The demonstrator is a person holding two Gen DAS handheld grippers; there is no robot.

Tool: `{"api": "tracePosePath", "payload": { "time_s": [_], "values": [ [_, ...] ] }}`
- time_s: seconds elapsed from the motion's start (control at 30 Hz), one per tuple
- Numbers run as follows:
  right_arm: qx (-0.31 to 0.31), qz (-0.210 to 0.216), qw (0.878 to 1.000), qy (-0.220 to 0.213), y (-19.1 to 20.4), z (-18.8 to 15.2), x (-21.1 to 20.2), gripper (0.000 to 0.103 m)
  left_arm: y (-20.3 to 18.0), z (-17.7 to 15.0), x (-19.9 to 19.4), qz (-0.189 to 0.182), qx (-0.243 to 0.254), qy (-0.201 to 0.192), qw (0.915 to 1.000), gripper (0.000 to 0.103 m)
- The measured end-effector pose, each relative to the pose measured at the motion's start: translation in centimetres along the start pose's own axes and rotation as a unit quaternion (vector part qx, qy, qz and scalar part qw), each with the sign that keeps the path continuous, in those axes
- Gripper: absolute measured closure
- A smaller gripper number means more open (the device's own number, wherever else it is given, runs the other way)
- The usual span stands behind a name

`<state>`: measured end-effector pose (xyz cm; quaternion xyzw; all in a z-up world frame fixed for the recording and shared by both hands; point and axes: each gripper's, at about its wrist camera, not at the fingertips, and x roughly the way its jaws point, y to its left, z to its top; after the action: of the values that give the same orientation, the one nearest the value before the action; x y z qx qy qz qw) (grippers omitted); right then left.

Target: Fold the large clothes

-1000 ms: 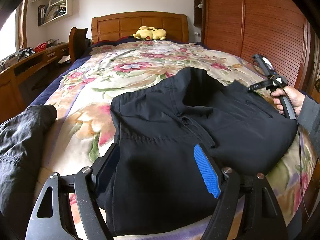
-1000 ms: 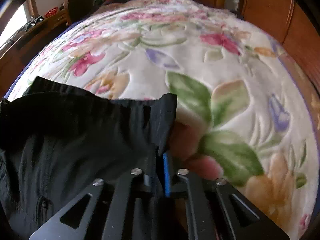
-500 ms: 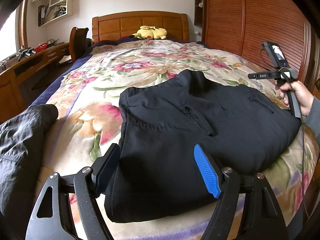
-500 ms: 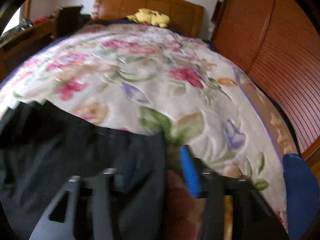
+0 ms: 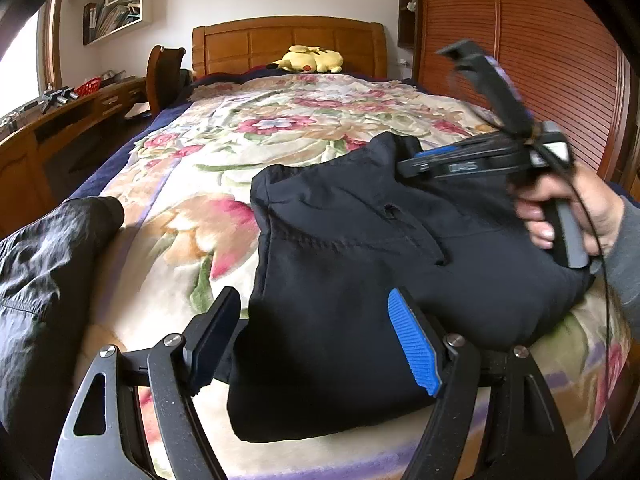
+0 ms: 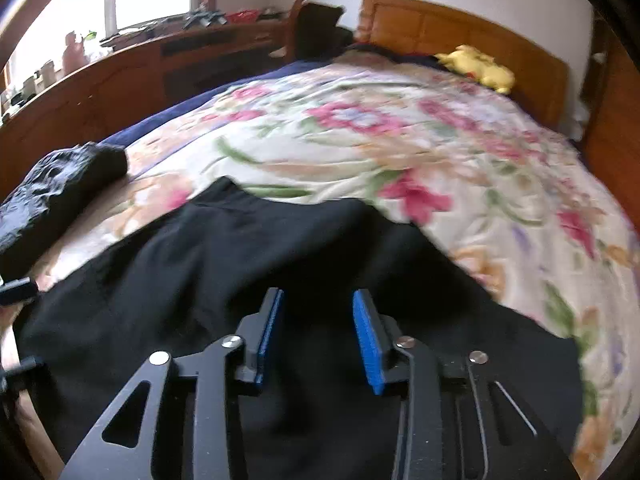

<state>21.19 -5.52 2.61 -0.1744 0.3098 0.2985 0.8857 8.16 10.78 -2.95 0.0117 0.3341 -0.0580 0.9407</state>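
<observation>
Both my tongs hover over one folded black pants (image 5: 360,280) on the flowery bed (image 5: 224,168), left tongs (image 5: 316,344) wide apart, right tongs (image 6: 316,328) closing on nothing (blurry), one more dark garment (image 5: 44,280) cut off at the left.

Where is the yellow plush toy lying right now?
In both wrist views the yellow plush toy lies at the far end of the bed, against the wooden headboard.
</observation>
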Motion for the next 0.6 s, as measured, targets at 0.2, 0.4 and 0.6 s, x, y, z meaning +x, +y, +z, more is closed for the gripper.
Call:
{"api": "tracePosePath", "payload": {
  "time_s": [0.2, 0.4, 0.6],
  "values": [
    [-0.018, -0.006, 0.997, 0.074, 0.6, 0.8, 5.5, 0.067, 0.2, -0.2, 0.0, 0.001, 0.001, 0.002, 1.0000, 0.026],
    [-0.019, -0.020, 0.997, 0.075, 0.3, 0.8, 5.0, 0.067, 0.3, -0.2, 0.0, -0.001, 0.001, 0.002, 1.0000, 0.026],
    [-0.024, -0.034, 0.999, 0.022, 1.2, -2.8, -1.6, 0.064, 0.3, -0.2, -0.4, -0.003, 0.000, -0.001, 1.0000, 0.026]
  ]
}}
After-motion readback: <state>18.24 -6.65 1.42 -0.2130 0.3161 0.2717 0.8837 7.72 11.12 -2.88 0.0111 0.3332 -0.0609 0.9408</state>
